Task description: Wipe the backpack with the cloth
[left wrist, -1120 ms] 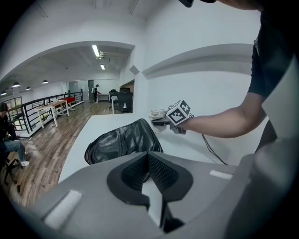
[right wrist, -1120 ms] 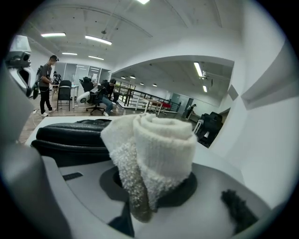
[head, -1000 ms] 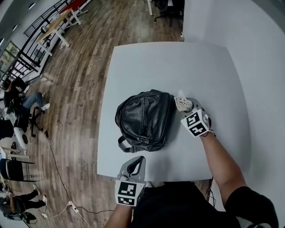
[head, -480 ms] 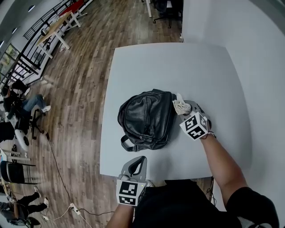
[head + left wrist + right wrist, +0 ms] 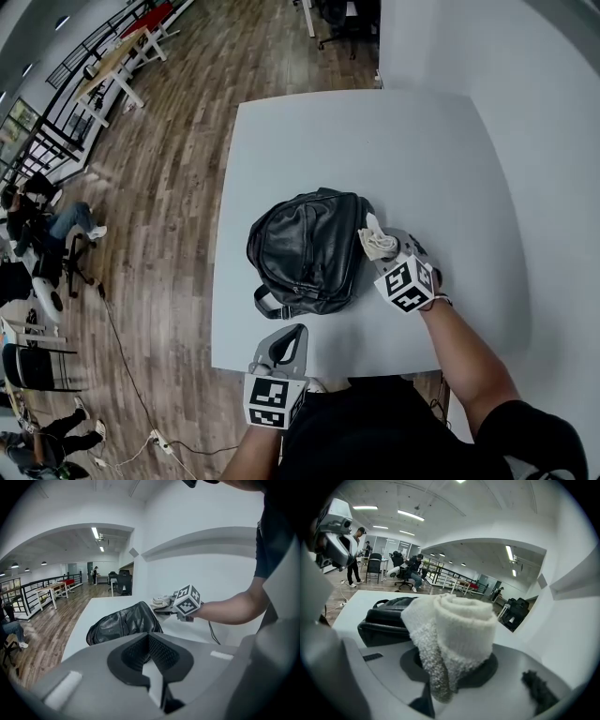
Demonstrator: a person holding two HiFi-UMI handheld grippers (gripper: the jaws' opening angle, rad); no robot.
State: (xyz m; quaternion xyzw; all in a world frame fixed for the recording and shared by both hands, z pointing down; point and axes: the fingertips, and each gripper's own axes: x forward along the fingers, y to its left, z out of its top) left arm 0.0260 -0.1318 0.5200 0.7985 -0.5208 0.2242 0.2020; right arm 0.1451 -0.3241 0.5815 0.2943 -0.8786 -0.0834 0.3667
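Note:
A black leather backpack (image 5: 305,253) lies flat in the middle of the white table (image 5: 375,141); it also shows in the left gripper view (image 5: 122,623) and the right gripper view (image 5: 386,618). My right gripper (image 5: 375,247) is shut on a rolled white cloth (image 5: 379,240), which touches the backpack's right side. In the right gripper view the cloth (image 5: 457,625) fills the space between the jaws. My left gripper (image 5: 292,335) hovers at the table's near edge, just short of the backpack, shut with nothing in it (image 5: 152,644).
A white wall (image 5: 525,112) runs along the table's right side. Wooden floor (image 5: 159,206) lies to the left, with desks and seated people (image 5: 42,216) further off. A cable (image 5: 131,375) trails across the floor near the table's front left.
My right gripper has brought the cloth nearer to me and against the backpack's right side. The left gripper has stayed at the table's near edge.

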